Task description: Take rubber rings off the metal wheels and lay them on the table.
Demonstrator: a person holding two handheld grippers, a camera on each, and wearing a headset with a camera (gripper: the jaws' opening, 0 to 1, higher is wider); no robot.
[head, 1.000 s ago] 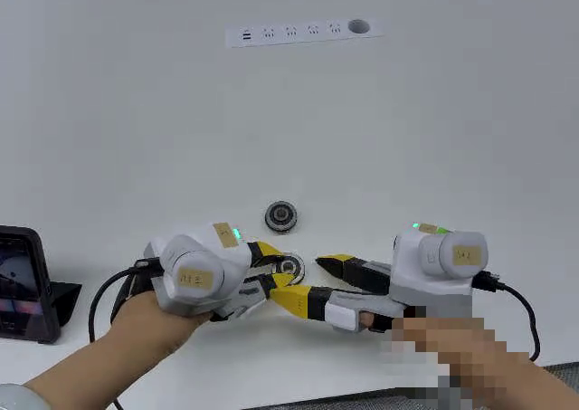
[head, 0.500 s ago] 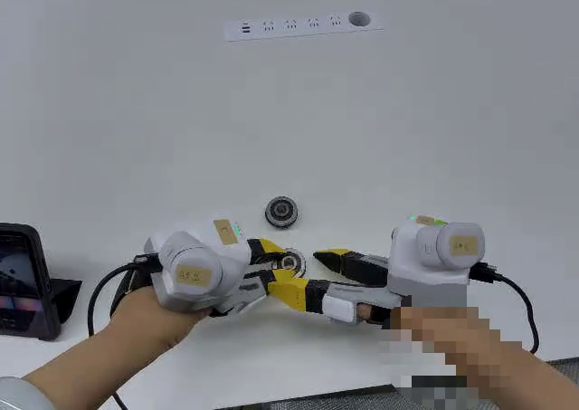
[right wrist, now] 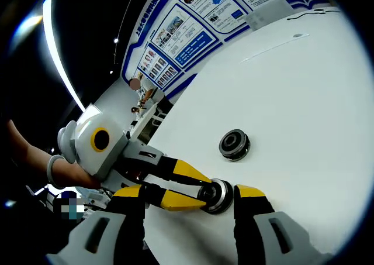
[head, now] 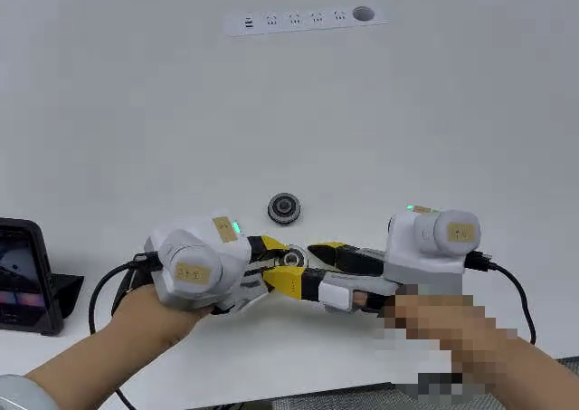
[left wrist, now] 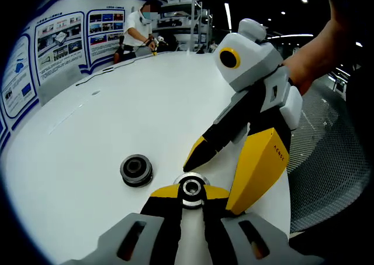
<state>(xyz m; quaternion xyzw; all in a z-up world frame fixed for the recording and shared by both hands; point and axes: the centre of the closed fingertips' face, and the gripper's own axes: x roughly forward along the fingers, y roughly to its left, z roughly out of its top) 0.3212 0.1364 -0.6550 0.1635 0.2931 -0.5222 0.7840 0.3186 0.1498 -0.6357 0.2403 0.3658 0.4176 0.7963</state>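
Left gripper (head: 277, 263) is clamping a metal wheel (left wrist: 191, 189) near the table's (head: 407, 138) front edge. Right gripper (right wrist: 221, 198) is straddling that wheel, jaws apart, one tip on each side. Beyond, a second wheel (head: 284, 207) is lying flat, wearing a black rubber ring. A power strip (head: 303, 18) is sitting far back.

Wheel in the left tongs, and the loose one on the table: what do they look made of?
Held wheel: the bright, shiny hub reads as polished metal. The dark rim seen in the right gripper view is probably matte black rubber.
Loose wheel: a matte black outer band, likely rubber, around a greyer, faintly glinting metal centre.
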